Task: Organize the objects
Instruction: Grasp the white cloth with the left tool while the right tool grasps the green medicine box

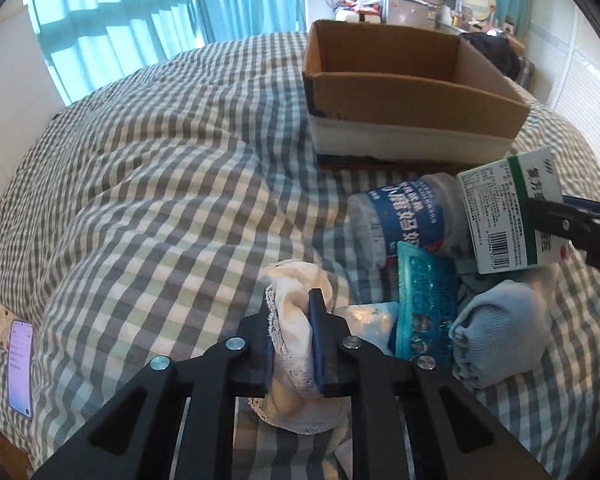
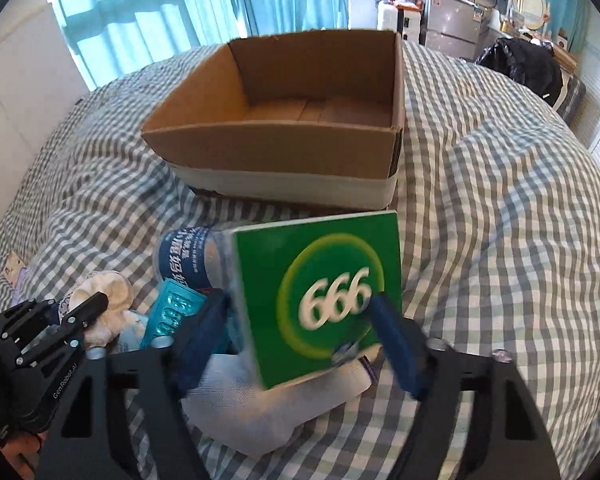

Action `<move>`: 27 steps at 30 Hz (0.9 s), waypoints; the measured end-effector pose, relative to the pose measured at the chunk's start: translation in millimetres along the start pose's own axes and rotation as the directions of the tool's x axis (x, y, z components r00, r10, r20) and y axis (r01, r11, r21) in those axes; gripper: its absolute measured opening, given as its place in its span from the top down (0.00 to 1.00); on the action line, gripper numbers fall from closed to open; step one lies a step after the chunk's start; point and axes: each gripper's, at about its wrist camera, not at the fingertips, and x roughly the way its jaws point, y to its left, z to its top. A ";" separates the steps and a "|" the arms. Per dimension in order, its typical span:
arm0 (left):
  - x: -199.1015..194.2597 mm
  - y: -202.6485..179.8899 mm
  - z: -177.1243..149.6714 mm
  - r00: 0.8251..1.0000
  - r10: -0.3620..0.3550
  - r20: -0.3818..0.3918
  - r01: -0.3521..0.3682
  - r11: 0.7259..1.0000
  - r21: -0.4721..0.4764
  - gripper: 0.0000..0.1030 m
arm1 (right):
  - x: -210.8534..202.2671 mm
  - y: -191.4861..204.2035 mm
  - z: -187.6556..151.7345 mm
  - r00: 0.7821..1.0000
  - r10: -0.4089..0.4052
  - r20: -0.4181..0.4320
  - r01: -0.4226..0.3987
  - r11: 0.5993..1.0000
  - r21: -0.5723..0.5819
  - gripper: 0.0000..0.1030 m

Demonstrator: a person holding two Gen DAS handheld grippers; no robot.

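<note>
The cardboard box point(image 2: 284, 148) stands open-topped and unblocked mid-bed; the bottle point(image 2: 184, 258), blister pack point(image 2: 172, 312) and socks point(image 1: 500, 340) crowd the near edge.

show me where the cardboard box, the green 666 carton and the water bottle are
cardboard box point(image 2: 276, 148): right wrist view, front wall.
green 666 carton point(image 2: 324, 304): right wrist view, green face.
water bottle point(image 1: 404, 220): left wrist view, blue label.

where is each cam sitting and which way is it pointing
Left wrist: on the left claw, angled down over the checked bed toward the cardboard box; its own fingers pinch a white lace cloth, and the right claw shows at the right edge.
Right wrist: on the right claw, facing the same box; its fingers straddle a green carton, left claw at lower left.
Shared: box, bottle, carton, cloth.
</note>
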 end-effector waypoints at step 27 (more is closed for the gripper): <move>1.5 6.4 42.2 0.993 -0.092 0.073 0.090 0.995 0.032 0.88 | 22.0 -2.7 14.1 0.998 -0.005 -0.069 0.003 1.000 -0.018 0.16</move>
